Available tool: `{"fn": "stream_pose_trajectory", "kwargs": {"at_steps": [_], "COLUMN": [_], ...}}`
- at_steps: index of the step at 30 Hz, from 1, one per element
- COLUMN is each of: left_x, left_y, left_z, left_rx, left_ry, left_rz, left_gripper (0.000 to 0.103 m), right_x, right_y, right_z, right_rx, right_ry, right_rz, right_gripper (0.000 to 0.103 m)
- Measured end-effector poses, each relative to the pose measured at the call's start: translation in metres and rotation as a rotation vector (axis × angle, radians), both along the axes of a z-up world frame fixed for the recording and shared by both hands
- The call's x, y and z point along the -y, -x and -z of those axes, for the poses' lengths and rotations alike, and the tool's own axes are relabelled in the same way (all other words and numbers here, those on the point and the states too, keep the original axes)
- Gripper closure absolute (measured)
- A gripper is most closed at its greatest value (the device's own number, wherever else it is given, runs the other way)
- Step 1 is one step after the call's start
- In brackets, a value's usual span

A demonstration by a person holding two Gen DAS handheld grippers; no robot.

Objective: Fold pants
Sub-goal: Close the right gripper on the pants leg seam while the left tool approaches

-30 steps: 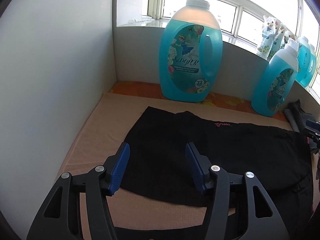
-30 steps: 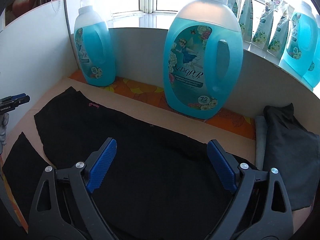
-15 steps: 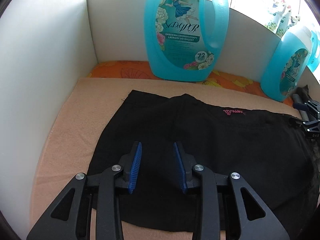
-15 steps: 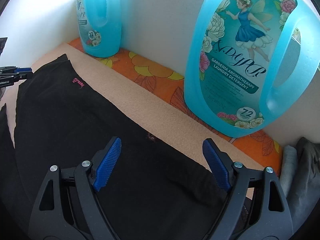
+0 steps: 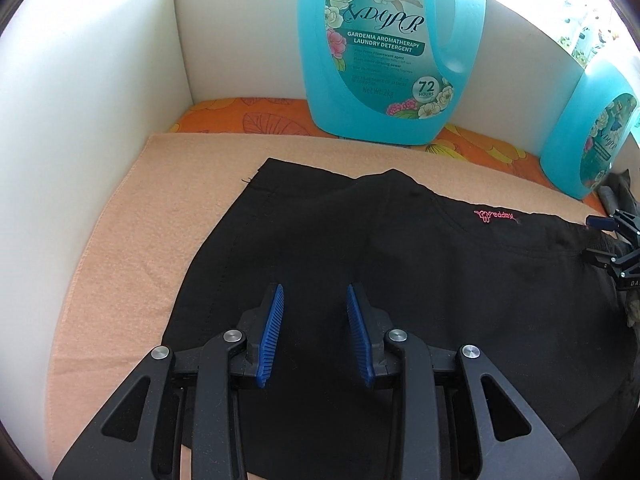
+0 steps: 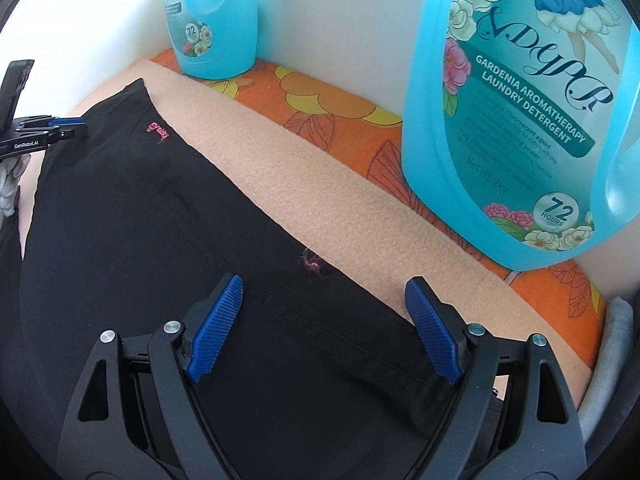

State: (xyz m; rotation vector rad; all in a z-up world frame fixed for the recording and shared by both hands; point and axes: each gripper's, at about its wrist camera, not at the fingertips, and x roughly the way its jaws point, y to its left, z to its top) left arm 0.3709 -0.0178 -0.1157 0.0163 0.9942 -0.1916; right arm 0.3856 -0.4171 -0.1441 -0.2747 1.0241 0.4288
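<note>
Black pants (image 5: 400, 280) are shown spread flat on a peach towel (image 5: 152, 240), which is laid over an orange flowered cloth (image 5: 248, 120) inside a white-walled corner. The left gripper (image 5: 315, 330) is held low over the near part of the pants, its blue-padded fingers (image 5: 272, 332) set a narrow gap apart with nothing between them. The right gripper (image 6: 322, 330) is seen over the far edge of the pants, its fingers (image 6: 216, 326) spread wide, one above the black fabric and the other above the bare towel; no cloth is gripped. A pink logo (image 5: 494, 216) is stitched near the pants' far edge. A large blue detergent bottle (image 5: 384, 48) stands upright on the orange cloth against the back wall, just beyond the towel, and a second detergent bottle (image 5: 592, 140) stands to its right. In the right wrist view, this second bottle rises close ahead of the right gripper. Grey folded fabric (image 6: 612, 360) is visible at the right margin, beside the towel's end.
</note>
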Motion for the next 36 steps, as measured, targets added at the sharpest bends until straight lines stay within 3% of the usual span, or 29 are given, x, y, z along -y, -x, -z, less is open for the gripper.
{"fn": "stream_pose_trajectory", "kwargs": {"at_steps": [4,7,9,12,21,24,36], "left_x": [0.004,0.005,0.005,0.005,-0.003,-0.005,0.021], "left_y": [-0.001,-0.002,-0.004,-0.005,0.001,0.007,0.043], "left_z": [0.002,0.002,0.003,0.003,-0.012,-0.025,-0.074], "left_rx": [0.004,0.008,0.01,0.008,0.029,0.043,0.031], "left_ry": [-0.014,-0.015,-0.016,-0.008,0.02,0.041,0.233], "left_rz": [0.003,0.0,-0.002,-0.011,-0.025,-0.034,0.04], "left_gripper": [0.072,0.072,0.072,0.072,0.071,0.056,0.041], "right_x": [-0.001,-0.003,-0.005,-0.008,-0.012,-0.015,-0.051], "right_y": [0.002,0.008,0.011,0.02,0.064,0.086,0.204], "right_z": [0.0,-0.003,-0.005,-0.006,-0.029,-0.043,-0.079], "right_rx": [-0.019,-0.023,-0.018,-0.003,0.097,0.126,0.209], "right_ry": [-0.033,-0.041,-0.029,-0.004,0.022,0.004,-0.027], "right_rz": [-0.014,-0.022,-0.011,-0.016,-0.011,-0.013,-0.082], "right_gripper": [0.031,0.056,0.081,0.093,0.097,0.097,0.097]}}
